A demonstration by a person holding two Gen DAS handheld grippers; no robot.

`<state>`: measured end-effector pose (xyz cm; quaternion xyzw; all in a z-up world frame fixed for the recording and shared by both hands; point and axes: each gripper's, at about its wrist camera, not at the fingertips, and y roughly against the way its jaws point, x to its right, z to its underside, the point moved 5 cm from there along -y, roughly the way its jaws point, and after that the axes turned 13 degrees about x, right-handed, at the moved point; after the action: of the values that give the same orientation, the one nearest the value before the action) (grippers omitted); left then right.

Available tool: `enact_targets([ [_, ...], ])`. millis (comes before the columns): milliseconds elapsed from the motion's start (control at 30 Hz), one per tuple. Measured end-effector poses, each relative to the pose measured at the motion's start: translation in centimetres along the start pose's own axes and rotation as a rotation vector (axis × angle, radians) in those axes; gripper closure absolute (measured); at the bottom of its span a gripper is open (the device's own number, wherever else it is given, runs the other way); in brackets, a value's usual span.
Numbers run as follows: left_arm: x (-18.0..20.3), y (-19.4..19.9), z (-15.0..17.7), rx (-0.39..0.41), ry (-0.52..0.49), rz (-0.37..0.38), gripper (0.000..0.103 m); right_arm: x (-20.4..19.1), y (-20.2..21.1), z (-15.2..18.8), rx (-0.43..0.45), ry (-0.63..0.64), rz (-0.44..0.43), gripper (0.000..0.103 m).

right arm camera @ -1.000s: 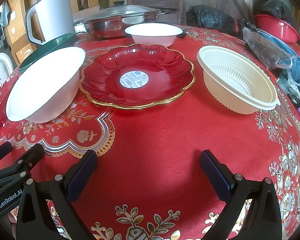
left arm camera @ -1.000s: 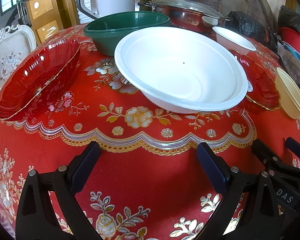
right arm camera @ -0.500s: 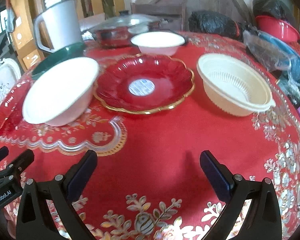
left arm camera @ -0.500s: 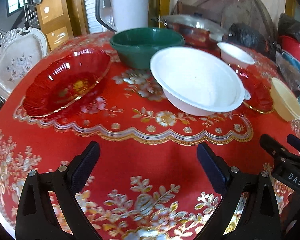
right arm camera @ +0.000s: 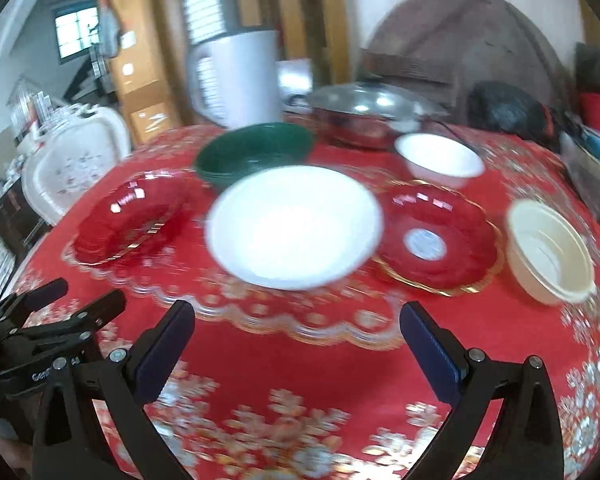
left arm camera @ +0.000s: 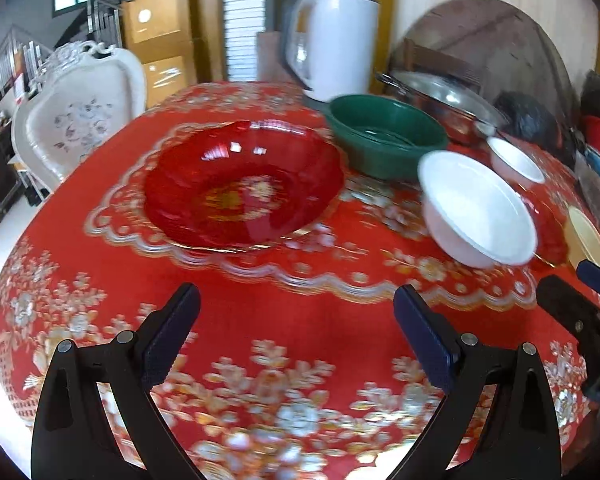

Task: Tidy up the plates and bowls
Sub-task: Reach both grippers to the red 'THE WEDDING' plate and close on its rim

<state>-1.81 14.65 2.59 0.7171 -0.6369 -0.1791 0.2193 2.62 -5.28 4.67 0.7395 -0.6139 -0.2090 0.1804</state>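
Note:
On the red floral tablecloth (left arm camera: 300, 320) stand a red glass plate (left arm camera: 240, 184), a green bowl (left arm camera: 384, 140), a large white bowl (left arm camera: 476, 208) and a small white bowl (left arm camera: 516, 160). The right wrist view shows the same large white bowl (right arm camera: 296, 224), a second red plate with a sticker (right arm camera: 436, 236), a cream bowl (right arm camera: 548, 252), the green bowl (right arm camera: 252, 152) and the small white bowl (right arm camera: 440, 160). My left gripper (left arm camera: 296, 332) is open and empty, in front of the red glass plate. My right gripper (right arm camera: 298, 344) is open and empty, in front of the large white bowl.
A white kettle (left arm camera: 332, 44) and a lidded steel pan (right arm camera: 372, 116) stand at the table's back. A white ornate chair (left arm camera: 76, 120) is at the left. Bags (right arm camera: 508, 112) lie at the back right. The left gripper shows in the right wrist view (right arm camera: 60, 320).
Both grippers have pulled back and up from the dishes and swung left. The left view now centres on the red glass plate, the right view on the large white bowl. No dish moved.

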Motion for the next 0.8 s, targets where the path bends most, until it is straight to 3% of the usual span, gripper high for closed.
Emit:
enact_targets([
  [367, -5.9, -0.9, -0.8, 0.002, 0.026, -0.084, 0.005, -7.6, -1.9, -1.3, -0.03, 0.008, -0.199, 0.001],
  [567, -8.4, -2.4, -1.8, -0.004, 0.024, -0.09, 0.005, -10.9, -3.8, -2.4, -0.033, 0.045, -0.226, 0.001],
  [800, -11.7, -6.3, -3.0, -0.079, 0.06, -0.123, 0.005, -13.2, -8.1, -3.7, -0.118, 0.021, -0.251, 0.001],
])
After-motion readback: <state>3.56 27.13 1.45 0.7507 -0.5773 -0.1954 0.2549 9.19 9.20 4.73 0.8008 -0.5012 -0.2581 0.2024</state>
